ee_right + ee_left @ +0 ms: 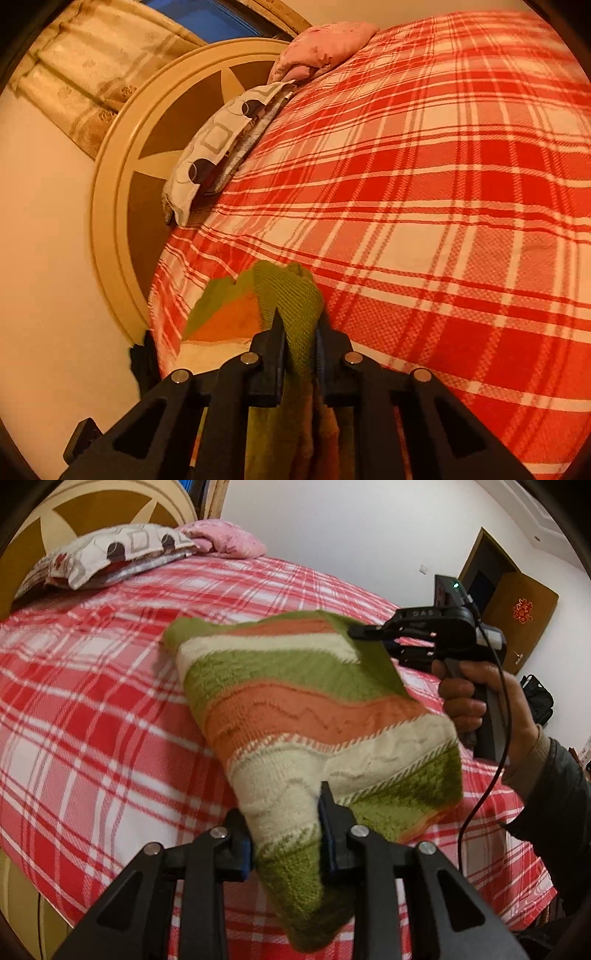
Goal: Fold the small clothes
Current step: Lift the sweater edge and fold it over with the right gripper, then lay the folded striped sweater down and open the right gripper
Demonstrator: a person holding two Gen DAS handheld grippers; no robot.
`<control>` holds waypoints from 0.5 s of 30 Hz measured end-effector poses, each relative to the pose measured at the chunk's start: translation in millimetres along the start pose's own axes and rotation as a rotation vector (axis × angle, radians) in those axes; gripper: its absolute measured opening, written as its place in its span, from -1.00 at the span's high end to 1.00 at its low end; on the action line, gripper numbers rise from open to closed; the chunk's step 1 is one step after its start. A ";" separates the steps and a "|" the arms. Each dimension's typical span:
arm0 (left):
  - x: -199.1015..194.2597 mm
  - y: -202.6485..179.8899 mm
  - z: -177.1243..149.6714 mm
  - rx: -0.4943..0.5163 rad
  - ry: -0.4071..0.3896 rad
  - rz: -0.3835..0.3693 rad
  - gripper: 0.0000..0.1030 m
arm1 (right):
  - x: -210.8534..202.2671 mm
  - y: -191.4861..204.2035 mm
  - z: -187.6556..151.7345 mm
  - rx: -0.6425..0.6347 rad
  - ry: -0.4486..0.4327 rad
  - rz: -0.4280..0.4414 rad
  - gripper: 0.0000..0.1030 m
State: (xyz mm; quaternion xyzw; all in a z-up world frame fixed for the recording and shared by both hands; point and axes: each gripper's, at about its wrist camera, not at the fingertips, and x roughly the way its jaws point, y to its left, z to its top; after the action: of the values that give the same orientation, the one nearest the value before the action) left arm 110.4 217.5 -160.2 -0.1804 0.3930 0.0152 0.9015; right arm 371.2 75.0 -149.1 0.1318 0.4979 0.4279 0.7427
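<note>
At the head of the bed (92,709), by its left corner in the left wrist view, lies a patterned pillow (107,554) with a pink cloth (225,539) just beside it, both against the round headboard (48,513). The bed carries a red and white plaid sheet.

The knit (295,709), striped green, orange and cream, is held up off the bed between the two hand-held grippers, over the side of the bed nearest the person. Its far green corner hangs above the middle of the bed.

The left hand-held gripper (288,830) has its jaws partly apart with a cream and green part of the knit bunched between them; both pads touch the fabric.

To the right, the right hand-held gripper (356,632) pinches the upper green edge of the knit, its jaws almost closed on the cloth. In its own view the right hand-held gripper (299,328) shows green knit squeezed between the narrow jaws, with more fabric hanging below. A hand (480,698) in a dark sleeve grips its handle, and a black cable (480,794) trails down from it. Behind stands a brown door (517,605).
</note>
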 end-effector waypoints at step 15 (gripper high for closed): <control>-9.2 8.5 22.4 0.038 -0.119 0.139 -0.69 | -58.8 53.1 -150.8 -0.132 0.154 -0.017 0.37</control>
State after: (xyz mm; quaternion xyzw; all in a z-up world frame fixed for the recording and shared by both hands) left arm 118.4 234.1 -142.3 -0.1343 0.3505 0.0808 0.9234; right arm 207.7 27.0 -149.9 0.0451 0.5251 0.4624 0.7130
